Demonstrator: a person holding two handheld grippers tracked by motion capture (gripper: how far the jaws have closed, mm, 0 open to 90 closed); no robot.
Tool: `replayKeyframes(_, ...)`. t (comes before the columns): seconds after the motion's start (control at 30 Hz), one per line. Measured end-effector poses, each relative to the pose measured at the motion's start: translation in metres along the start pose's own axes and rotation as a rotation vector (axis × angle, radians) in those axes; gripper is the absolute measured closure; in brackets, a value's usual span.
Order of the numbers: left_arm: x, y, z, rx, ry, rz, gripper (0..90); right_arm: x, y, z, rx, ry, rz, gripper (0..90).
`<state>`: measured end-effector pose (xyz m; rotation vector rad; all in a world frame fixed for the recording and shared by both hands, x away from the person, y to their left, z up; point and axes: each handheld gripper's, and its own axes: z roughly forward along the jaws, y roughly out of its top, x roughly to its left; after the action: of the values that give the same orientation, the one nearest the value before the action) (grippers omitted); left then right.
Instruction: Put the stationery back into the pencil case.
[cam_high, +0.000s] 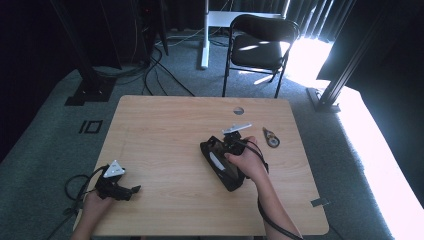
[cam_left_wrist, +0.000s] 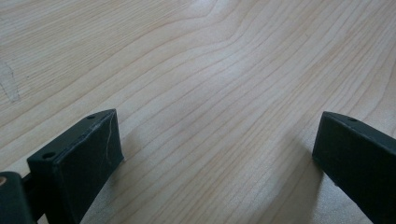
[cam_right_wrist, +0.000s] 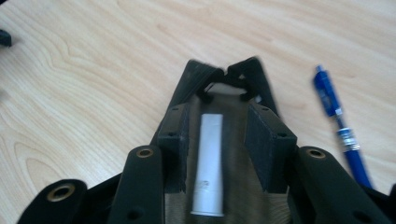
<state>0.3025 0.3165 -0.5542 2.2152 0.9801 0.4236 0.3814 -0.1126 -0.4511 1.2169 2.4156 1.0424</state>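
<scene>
**Jaws apart on both grippers, a white tube lying between the right pair inside an open black case**

Jaws of the right gripper (cam_right_wrist: 218, 126) stand partly open and press on nothing. Its own view looks along them into a soft black case (cam_right_wrist: 196, 74) that lies open on the table. A smooth white tube (cam_right_wrist: 211, 163) rests lengthwise in the case, between the two pads. A gap shows on each side of it, so neither pad touches it. The lining under the tube is brownish and looks like cloth. The far end of the case folds up into two dark flaps.

That view also shows a blue pen (cam_right_wrist: 334, 116) with a silver band, lying on the wood just beside the case.

From the high view, the case (cam_high: 227, 175) sits right of the table's middle, slanting toward the near edge. The tube (cam_high: 216, 160) shows as a pale streak in it. The right gripper (cam_high: 222, 147) hangs over the far end of the case, with the person's hand (cam_high: 247, 160) behind it. A small teardrop-shaped dispenser (cam_high: 271, 137), brown and black, lies near the case on its right.

The left gripper (cam_high: 131, 192) is well apart, at the near left corner. Its own view shows its blocky matte black jaws spread wide (cam_left_wrist: 215, 144) over bare wood.

The table (cam_high: 165, 130) is pale wood with wavy grain. A black folding chair (cam_high: 257, 45) stands beyond it on grey carpet.
</scene>
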Motion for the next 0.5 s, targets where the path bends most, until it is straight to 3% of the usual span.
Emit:
replayKeyframes(0.2,0.000,0.000,0.000,0.000,0.000,0.001,1.6,-0.012,0.000,-0.011,-0.060,-0.016,-0.003,56.8)
replayKeyframes(0.5,0.000,0.000,0.000,0.000,0.000,-0.001,1.6,-0.035,-0.008,-0.017,-0.083,-0.052,0.030,54.3)
